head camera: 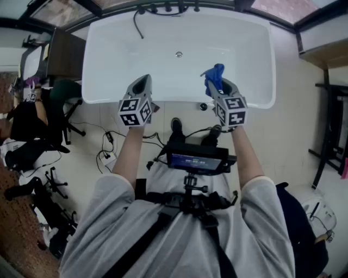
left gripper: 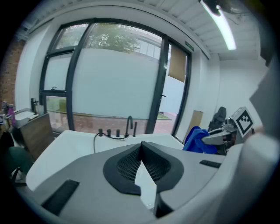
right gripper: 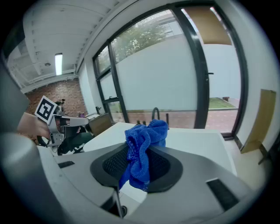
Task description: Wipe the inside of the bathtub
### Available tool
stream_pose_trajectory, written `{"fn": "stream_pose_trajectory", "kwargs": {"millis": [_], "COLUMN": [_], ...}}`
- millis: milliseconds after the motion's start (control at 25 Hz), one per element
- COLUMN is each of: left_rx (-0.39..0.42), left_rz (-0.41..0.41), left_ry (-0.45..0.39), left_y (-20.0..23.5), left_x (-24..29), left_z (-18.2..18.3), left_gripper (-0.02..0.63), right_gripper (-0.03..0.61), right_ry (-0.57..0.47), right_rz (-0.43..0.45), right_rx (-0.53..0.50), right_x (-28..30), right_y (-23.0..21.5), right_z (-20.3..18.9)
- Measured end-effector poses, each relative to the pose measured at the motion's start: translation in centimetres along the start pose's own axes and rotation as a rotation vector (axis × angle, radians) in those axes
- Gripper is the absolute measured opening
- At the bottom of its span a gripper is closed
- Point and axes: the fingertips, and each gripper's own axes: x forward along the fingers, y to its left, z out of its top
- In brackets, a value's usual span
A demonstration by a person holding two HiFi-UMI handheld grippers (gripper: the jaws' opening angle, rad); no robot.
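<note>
Nearest the head camera, a black chest harness is lying across the person's grey top, and a small black screen is sitting on a mount at its front. Beyond it, both bare forearms are reaching forward over the pale tiled floor toward the near rim of a white rectangular bathtub.

The left claw is hovering at the tub's near rim, left of centre. In the left gripper view the left claw is showing its jaws brought together at the tips, with nothing between them.

The right claw is hovering at the near rim, right of centre. It is pinching a blue terry cloth, which is bunching up above the jaws and hanging over the tub's inner edge. In the right gripper view the right claw is clamping its jaws tightly on the blue terry cloth. One end is standing above the pads and the other is drooping below them. Whether the cloth is touching the tub cannot be told.

A round drain is lying in the tub floor, and a black tap set is standing on the far rim.
</note>
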Motion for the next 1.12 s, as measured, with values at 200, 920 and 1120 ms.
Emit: {"fn": "stream_pose_trajectory", "kwargs": {"millis": [200,920,1120], "left_rx": [0.059,0.172,0.184], "left_rz": [-0.125,-0.223,-0.207], "left_ry": [0.021,0.104,0.106], "left_y": [-9.6,-22.6,-22.8], "left_x": [5.0,11.3,10.9], "left_z": [1.0,0.5,-0.2], "left_gripper": [0.000,0.000,0.002], "right_gripper": [0.117,0.117,0.117], "right_ry": [-0.010,0.009,0.051], "right_rz": [-0.130,-0.256,-0.275], "right_rx": [0.072,0.208,0.215], "right_x": [-5.5,-11.8,-10.6], "right_y": [-9.3,-21.9,-24.2], "right_z": [-2.2,-9.6,-11.5]}}
